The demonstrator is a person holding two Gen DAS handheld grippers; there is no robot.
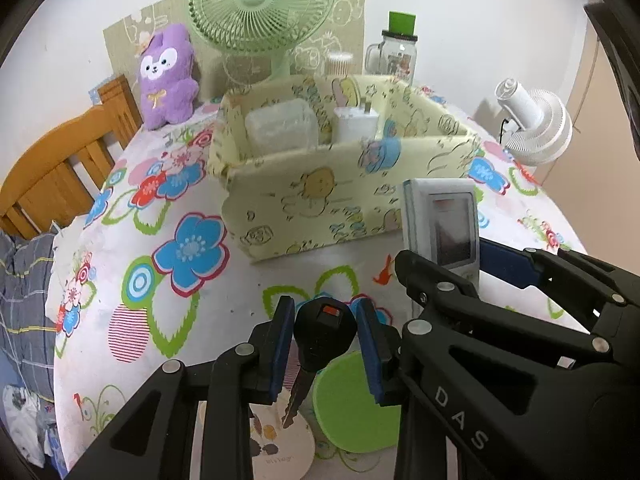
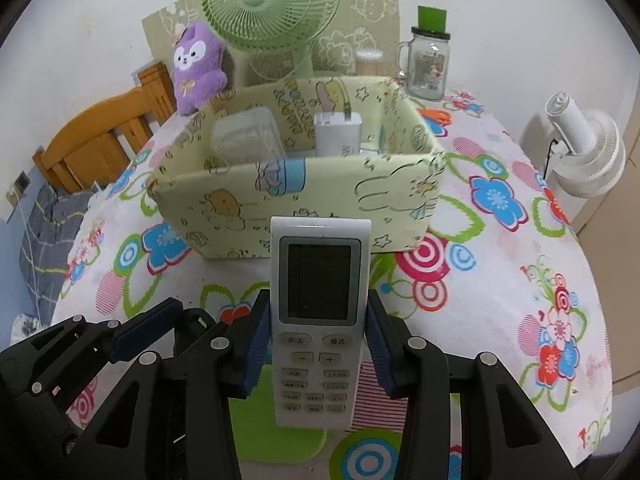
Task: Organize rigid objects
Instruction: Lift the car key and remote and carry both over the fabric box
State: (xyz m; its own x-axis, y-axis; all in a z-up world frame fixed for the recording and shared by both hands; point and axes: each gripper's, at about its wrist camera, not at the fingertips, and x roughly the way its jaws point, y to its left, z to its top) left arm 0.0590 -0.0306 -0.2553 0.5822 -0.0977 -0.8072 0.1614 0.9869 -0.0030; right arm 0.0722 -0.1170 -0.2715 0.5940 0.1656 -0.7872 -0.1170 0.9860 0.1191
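Left gripper (image 1: 325, 344) clamps black key (image 1: 322, 330) — right gripper (image 2: 316, 344) clamps white remote (image 2: 318, 308).

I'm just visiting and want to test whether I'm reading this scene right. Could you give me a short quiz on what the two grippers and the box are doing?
1. True or false: the left gripper holds a key.
2. What does the right gripper hold?
A. a jar
B. a remote
C. a plush toy
3. Fill in: besides a clear case, the box already contains a white ____.

Key
1. True; its pads are shut on the key's black head.
2. B; the pads clamp the remote's sides, screen end pointing at the box.
3. Charger, standing upright near the middle.
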